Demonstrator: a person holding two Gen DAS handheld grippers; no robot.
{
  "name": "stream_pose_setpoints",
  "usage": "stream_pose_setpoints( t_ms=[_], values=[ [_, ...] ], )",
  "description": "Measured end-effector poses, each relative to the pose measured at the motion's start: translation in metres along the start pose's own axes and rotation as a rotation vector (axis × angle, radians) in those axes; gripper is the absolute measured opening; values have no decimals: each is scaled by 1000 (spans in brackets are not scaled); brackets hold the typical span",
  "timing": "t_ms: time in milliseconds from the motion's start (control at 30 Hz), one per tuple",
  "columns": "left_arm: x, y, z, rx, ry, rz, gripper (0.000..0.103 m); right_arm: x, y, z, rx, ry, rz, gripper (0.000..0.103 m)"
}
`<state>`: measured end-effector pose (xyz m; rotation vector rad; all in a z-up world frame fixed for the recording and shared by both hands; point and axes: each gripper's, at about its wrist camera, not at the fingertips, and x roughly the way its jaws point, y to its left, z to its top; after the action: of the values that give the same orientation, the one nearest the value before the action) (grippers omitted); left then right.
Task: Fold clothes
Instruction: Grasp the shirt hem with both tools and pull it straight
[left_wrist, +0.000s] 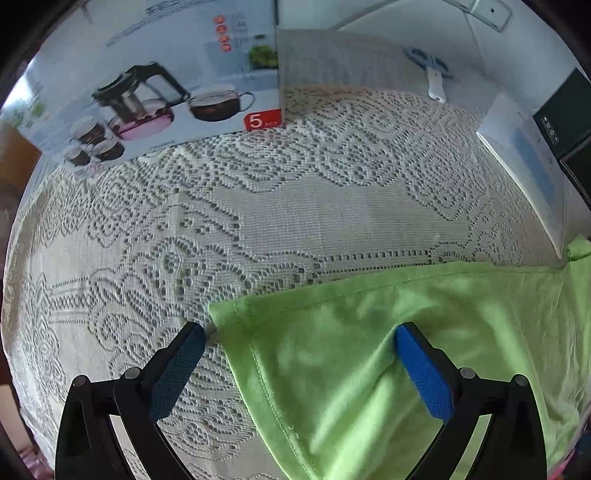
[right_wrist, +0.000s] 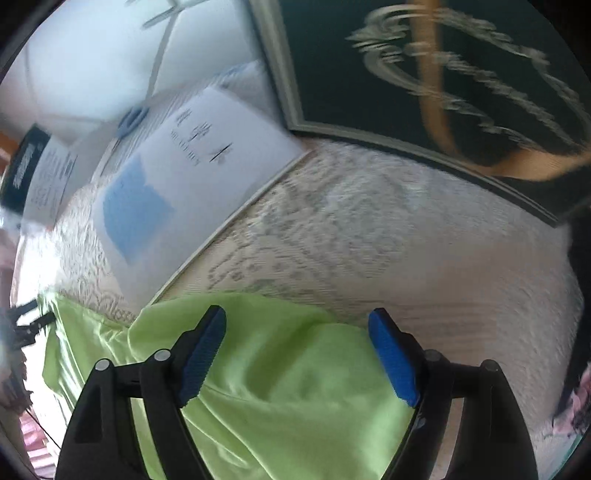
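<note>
A lime green garment (left_wrist: 369, 350) lies flat on the white lace tablecloth (left_wrist: 258, 206). Its hemmed corner points to the far left in the left wrist view. My left gripper (left_wrist: 299, 332) is open just above that corner, its right blue pad (left_wrist: 421, 373) over the cloth and its left pad over the lace. In the blurred right wrist view, my right gripper (right_wrist: 297, 321) is open above another rumpled edge of the green garment (right_wrist: 288, 376). Neither gripper holds anything.
A tea-set box (left_wrist: 147, 92) stands at the back left and a grey box (left_wrist: 325, 59) beside it. Scissors (left_wrist: 432, 74) lie at the back. A white box (left_wrist: 528, 166) and a dark box (left_wrist: 565, 122) stand on the right; a dark framed panel (right_wrist: 443, 81) lies beyond the right gripper.
</note>
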<state>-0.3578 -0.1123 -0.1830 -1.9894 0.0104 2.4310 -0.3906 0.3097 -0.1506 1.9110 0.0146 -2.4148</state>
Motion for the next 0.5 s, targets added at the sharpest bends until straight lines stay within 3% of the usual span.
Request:
stream_pose_setpoints(
  t_ms=[33, 67, 100, 133, 167, 267, 400, 500],
  values=[
    [-1, -2, 0, 0, -3, -1, 97, 3, 7, 0, -32, 1, -18, 48],
    [-3, -4, 0, 2, -4, -3, 87, 6, 13, 0, -64, 2, -36, 36],
    [-7, -6, 1, 4, -10, -8, 79, 6, 20, 0, -94, -1, -43, 4],
    [-11, -9, 3, 5, -24, -21, 50, 0, 25, 0, -118, -27, -53, 3],
    [-17, -12, 4, 5, -41, -37, 14, -8, 29, -1, -139, -71, -81, 3],
    [-39, -15, 2, -11, -152, -15, 12, -53, 29, -15, -164, -261, -62, 3],
    [-84, -10, -31, 1, -318, -35, 12, -122, 19, -77, -231, -490, 30, 3],
    [-101, 12, -65, 19, -337, -72, 12, -153, 3, -147, -310, -522, 82, 4]
  ],
)
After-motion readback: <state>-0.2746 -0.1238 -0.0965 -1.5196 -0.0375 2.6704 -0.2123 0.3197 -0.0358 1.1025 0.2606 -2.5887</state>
